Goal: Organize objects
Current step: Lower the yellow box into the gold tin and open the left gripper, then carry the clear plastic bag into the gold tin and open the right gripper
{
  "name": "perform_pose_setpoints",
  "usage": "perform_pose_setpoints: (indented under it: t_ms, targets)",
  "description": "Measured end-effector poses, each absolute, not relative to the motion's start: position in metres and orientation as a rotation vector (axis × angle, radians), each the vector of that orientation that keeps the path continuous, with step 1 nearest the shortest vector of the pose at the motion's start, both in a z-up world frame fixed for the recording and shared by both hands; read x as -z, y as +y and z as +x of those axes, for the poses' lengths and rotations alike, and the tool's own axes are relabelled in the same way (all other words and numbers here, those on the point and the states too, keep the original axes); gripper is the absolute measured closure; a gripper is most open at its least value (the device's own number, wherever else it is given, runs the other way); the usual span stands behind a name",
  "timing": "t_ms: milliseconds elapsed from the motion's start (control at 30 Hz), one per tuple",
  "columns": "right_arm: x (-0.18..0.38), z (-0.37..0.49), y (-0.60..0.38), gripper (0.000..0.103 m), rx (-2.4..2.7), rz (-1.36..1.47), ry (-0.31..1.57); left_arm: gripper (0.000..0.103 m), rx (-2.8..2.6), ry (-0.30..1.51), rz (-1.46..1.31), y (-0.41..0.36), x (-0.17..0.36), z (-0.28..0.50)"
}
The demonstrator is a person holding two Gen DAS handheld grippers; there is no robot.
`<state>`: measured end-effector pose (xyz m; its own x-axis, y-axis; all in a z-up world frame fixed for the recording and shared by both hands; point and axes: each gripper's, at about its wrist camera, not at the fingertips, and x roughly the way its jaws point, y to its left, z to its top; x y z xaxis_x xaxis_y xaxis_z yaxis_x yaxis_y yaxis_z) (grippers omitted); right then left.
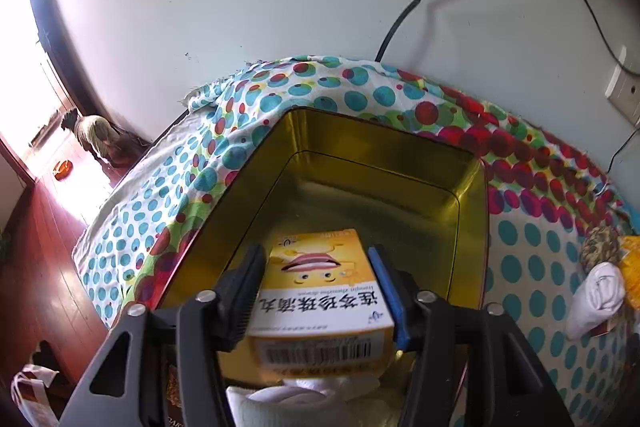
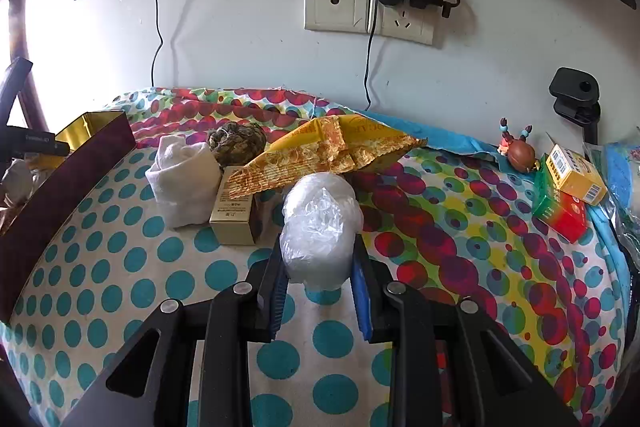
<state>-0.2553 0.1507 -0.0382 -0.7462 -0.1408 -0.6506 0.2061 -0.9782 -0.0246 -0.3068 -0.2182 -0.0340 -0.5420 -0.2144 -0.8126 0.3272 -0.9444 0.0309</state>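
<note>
Task partly complete. The left tool (image 1: 318, 291) gripped a yellow medicine box (image 1: 320, 291) over the gold tin (image 1: 468, 219), which already held white cloth. The right tool (image 2: 318, 279) clasped a plastic-wrapped bundle (image 2: 320, 227) on the table (image 2: 120, 267); snack bag (image 2: 320, 155), boxes and socks remained outside.

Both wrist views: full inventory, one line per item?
tin: 1, gold inside, maroon outside, on dotted cloth
yellow medicine box: 1, held over tin
plastic bag bundle: 1, clear-white, between right fingers
white cloth roll: 1, beside gold box
brown ball: 1, behind roll
snack bag: 1, yellow
crab toy: 1, brown
boxes: 2, yellow on green-red, far right
left tool: shut on box
right tool: around bundle
</note>
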Motion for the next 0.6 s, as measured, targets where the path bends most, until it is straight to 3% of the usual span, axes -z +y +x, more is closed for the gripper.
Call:
perform_pose_setpoints:
  t_ms: [67, 367, 600]
  targets:
    - [0.038, -0.255, 0.151, 0.076, 2.772, 1.026, 0.143, 0.016, 2.533, 0.198, 1.260, -0.219, 0.024, -0.298]
    - [0.036, -0.252, 0.146, 0.076, 2.785, 1.022, 0.181, 0.015, 2.691, 0.232, 1.045, -0.212, -0.044, -0.204]
    - [0.022, -0.222, 0.134, 0.076, 2.785, 0.987, 0.252, 0.015, 2.720, 0.225, 1.010, -0.212, -0.038, -0.123]
